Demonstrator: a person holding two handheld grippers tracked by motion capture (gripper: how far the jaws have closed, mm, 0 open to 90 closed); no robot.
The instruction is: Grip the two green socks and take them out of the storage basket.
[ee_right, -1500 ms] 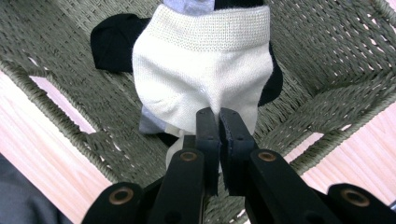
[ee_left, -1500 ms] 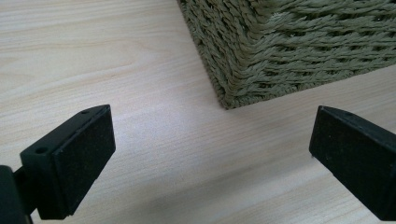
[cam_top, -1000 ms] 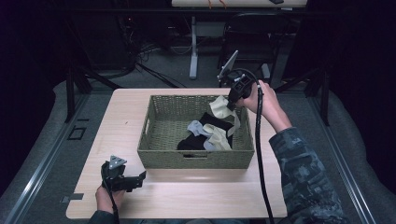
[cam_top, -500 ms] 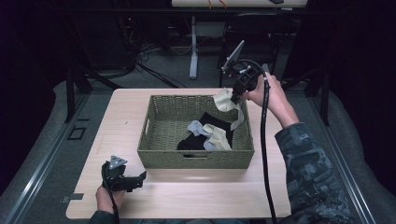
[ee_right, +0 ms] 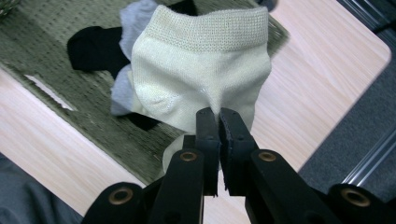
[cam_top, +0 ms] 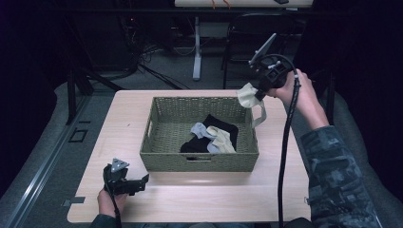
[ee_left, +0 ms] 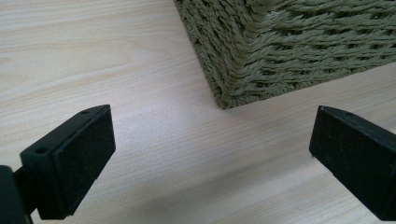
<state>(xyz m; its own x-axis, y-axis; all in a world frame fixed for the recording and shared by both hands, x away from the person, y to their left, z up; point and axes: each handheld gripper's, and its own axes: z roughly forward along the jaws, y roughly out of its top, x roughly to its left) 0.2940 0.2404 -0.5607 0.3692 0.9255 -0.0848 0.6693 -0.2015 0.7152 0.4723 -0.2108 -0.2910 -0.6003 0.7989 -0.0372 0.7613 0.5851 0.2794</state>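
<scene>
A cream sock (cam_top: 248, 96) (ee_right: 201, 79) hangs in the air above the far right corner of the woven basket (cam_top: 199, 159), pinched by my right gripper (cam_top: 260, 91) (ee_right: 218, 116), whose jaws are shut on its fabric. Inside the basket lie a black sock (cam_top: 221, 124), a grey sock (cam_top: 199, 129) and another cream sock (cam_top: 222, 139). My left gripper (cam_top: 142, 179) (ee_left: 210, 154) rests low over the table near the basket's front left corner (ee_left: 243, 65), jaws wide open with nothing between them.
The light wooden table (cam_top: 123, 118) carries the basket at its middle. Bare tabletop lies left of the basket and along the front edge. A cable (cam_top: 285, 156) trails down from the right gripper along the person's sleeve. Dark floor and table legs lie beyond the far edge.
My right gripper has lifted the cream sock out of the basket and carried it up and to the right. The left gripper has stayed put.
</scene>
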